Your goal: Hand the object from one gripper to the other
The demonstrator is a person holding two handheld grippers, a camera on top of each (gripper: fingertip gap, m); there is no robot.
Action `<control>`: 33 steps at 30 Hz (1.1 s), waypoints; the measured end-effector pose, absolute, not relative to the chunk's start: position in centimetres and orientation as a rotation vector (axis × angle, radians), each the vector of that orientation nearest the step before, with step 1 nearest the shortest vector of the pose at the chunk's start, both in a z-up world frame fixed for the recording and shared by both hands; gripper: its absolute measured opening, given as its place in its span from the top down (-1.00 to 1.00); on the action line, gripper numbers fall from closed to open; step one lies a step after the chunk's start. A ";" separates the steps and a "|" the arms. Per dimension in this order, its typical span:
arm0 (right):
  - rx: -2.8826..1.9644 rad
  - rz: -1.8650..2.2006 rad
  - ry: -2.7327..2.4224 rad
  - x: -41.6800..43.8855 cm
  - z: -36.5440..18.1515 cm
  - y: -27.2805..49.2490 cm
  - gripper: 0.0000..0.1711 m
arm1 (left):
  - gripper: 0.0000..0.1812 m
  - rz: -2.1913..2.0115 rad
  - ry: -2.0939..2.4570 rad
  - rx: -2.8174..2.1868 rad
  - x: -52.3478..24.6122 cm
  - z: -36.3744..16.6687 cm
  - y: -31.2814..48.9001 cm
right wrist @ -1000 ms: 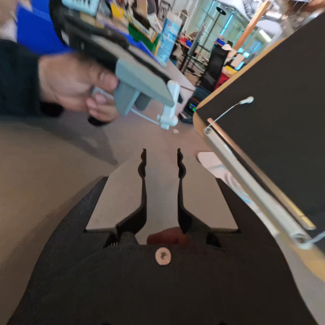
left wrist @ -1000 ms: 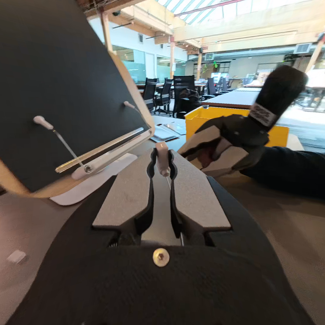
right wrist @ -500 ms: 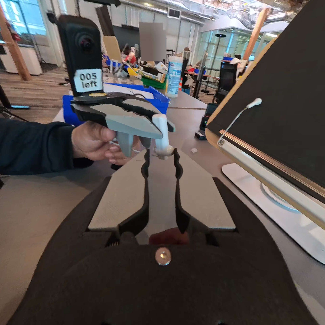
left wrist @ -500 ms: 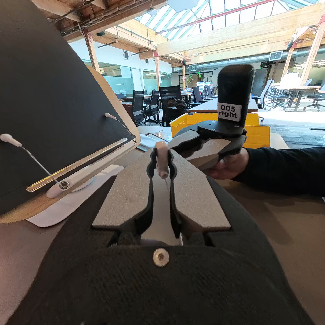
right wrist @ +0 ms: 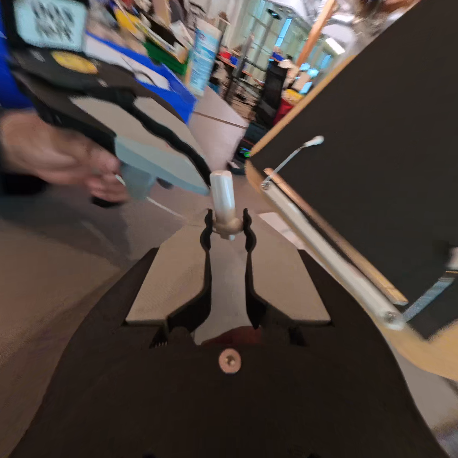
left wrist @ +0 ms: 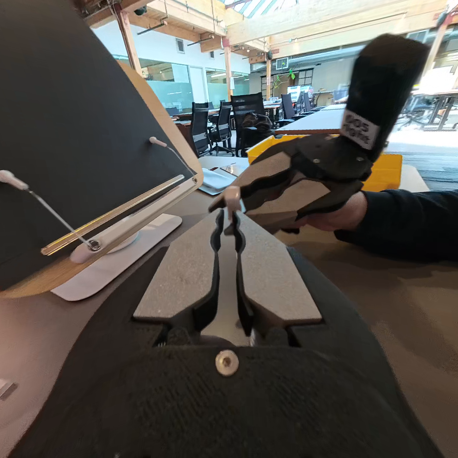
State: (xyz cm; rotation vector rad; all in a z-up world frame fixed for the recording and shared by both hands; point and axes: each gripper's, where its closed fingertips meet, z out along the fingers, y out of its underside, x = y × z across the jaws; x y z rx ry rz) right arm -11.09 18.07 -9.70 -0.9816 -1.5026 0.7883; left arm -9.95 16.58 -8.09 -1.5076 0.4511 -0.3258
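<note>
Meeting over grey bench, right tool pinching small white plastic clip, left tool fingers parted, clip at its tips.

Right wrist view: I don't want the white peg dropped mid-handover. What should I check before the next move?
1. White peg is between the right gripper jaws: ok. Its rounded end lies in the gap at their tips.
2. Right jaws are clamped on the peg: cannot tell. Slivers of gap show on either side of the rounded end.
3. Left gripper grips the peg: cannot tell. Its tips sit by the peg's upper part, but the contact is blurred.
4. Peg is clear of the black board: ok. They are apart.
5. Thin wire trailing from the peg is free: cannot tell. It runs under the left gripper.
</note>
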 end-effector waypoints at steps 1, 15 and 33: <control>-0.931 0.659 -1.482 -10.8 -9.3 18.9 0.75 | 0.95 -0.319 0.431 -1.511 -10.5 -8.0 16.6; -0.204 -0.297 -1.384 -10.6 -8.1 17.5 0.75 | 0.47 -1.196 0.148 -1.612 -10.1 -8.5 15.4; -0.088 -0.118 -1.463 -10.8 -9.5 14.0 0.75 | 0.68 -1.323 0.346 -1.794 -6.8 -11.7 13.7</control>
